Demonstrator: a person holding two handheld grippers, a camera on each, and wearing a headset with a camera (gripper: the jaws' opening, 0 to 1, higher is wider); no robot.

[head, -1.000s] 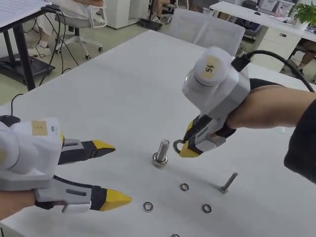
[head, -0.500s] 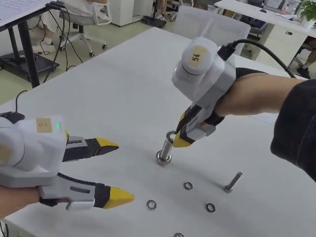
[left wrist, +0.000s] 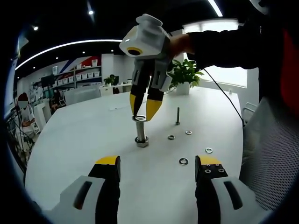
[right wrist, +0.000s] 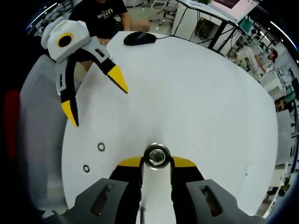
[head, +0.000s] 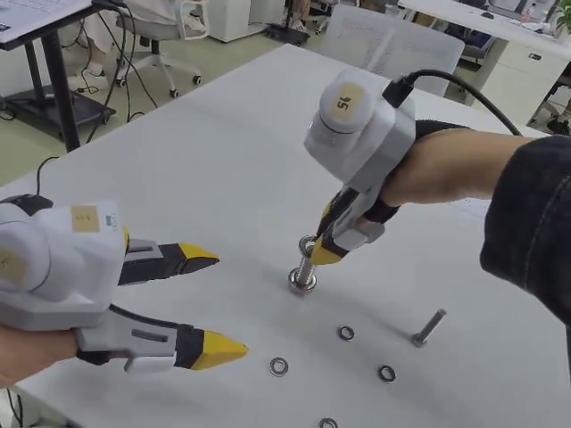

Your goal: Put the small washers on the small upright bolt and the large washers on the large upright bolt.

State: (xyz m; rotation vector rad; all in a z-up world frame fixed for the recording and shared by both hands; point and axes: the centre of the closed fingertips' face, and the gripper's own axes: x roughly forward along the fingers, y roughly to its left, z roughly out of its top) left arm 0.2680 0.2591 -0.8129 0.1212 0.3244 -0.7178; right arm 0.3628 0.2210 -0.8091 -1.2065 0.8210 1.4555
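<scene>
With the table [head: 223, 160] carrying everything, left gripper [head: 228, 303] hovers by its near edge, jaws apart. Right gripper [head: 319, 252] is clamped on a washer [head: 308, 242] at the large bolt [head: 303, 272] top. Small bolt [head: 428, 327] stands toward the right edge, with four loose washers [head: 346, 333] near the front edge.
</scene>
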